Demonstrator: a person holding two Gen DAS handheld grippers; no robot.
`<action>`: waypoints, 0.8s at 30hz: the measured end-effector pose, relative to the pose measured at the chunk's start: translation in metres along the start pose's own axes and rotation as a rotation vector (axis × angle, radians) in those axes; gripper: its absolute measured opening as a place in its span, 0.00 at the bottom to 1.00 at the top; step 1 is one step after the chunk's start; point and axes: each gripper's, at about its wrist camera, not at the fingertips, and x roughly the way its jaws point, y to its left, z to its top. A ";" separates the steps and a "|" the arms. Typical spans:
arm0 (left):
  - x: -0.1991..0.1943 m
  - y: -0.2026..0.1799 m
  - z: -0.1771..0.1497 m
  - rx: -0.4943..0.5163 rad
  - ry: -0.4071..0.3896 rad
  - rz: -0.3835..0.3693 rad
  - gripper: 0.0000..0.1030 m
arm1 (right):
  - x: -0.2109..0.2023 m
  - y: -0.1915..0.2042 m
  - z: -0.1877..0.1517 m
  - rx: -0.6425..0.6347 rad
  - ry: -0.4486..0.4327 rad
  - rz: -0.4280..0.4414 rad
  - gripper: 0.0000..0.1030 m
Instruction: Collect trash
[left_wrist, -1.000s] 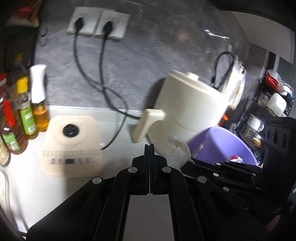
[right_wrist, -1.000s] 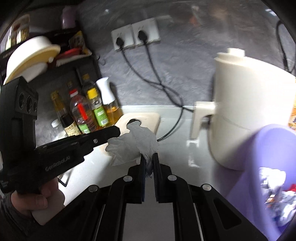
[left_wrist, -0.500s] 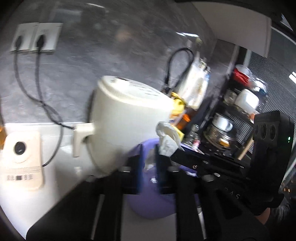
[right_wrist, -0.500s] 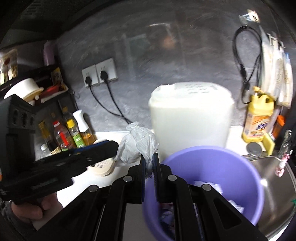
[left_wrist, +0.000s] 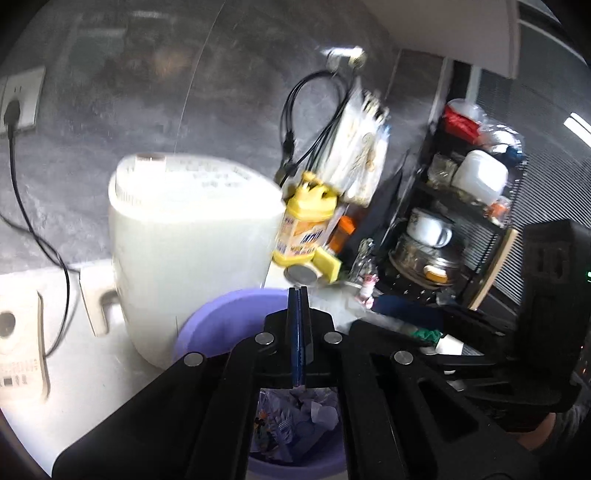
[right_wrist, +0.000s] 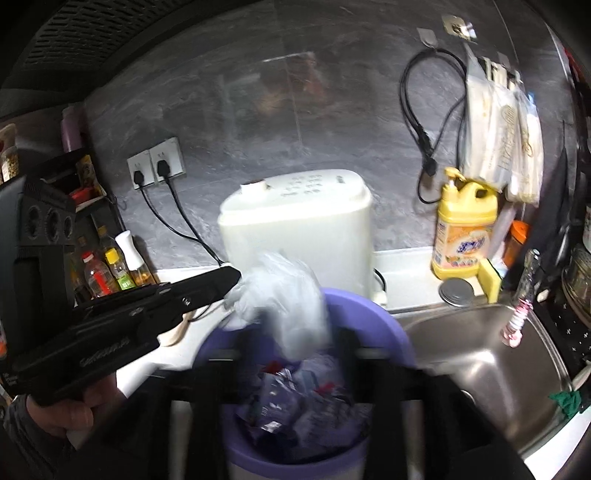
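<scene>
- The desk (right_wrist: 402, 275) is a pale kitchen counter running along a grey stone-look wall, with a steel sink (right_wrist: 480, 354) set into it on the right.
- A white appliance (right_wrist: 299, 225) stands at the back of the desk, just behind the purple bin (right_wrist: 373, 314); its cord runs up to the wall sockets (right_wrist: 157, 166).
- The purple bin sits at the desk's near edge, beside the sink, and already holds crumpled wrappers and paper scraps (right_wrist: 295, 398).
- The right tongs (right_wrist: 295, 347) are heavily motion-blurred over the bin's mouth; the fingers appear spread wide, apart from the tissue.
- The crumpled white tissue (right_wrist: 284, 299) is directly above the open bin, its lower end within the rim, blurred; I cannot tell whether anything touches it.
- The left tongs (left_wrist: 298, 321) have their blue-padded fingers pressed together with nothing between them, pointing over the bin's far rim; in the right wrist view their tip lies just beside the tissue's left edge.
- A yellow detergent bottle (right_wrist: 463, 229) stands right of the appliance, with a yellow sponge (right_wrist: 489, 278) and a round metal lid (right_wrist: 456, 291) near its base.
- Small oil and sauce bottles (right_wrist: 110, 269) cluster at the desk's left end.
</scene>
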 end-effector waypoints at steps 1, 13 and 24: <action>0.002 0.001 -0.001 -0.007 0.003 0.003 0.01 | -0.001 -0.005 0.000 0.003 -0.002 -0.012 0.52; -0.008 0.002 -0.010 -0.034 0.003 0.082 0.39 | -0.019 -0.061 -0.010 0.102 0.031 -0.063 0.48; -0.080 0.025 0.005 -0.035 -0.055 0.222 0.58 | -0.012 -0.022 0.010 0.113 0.030 0.040 0.49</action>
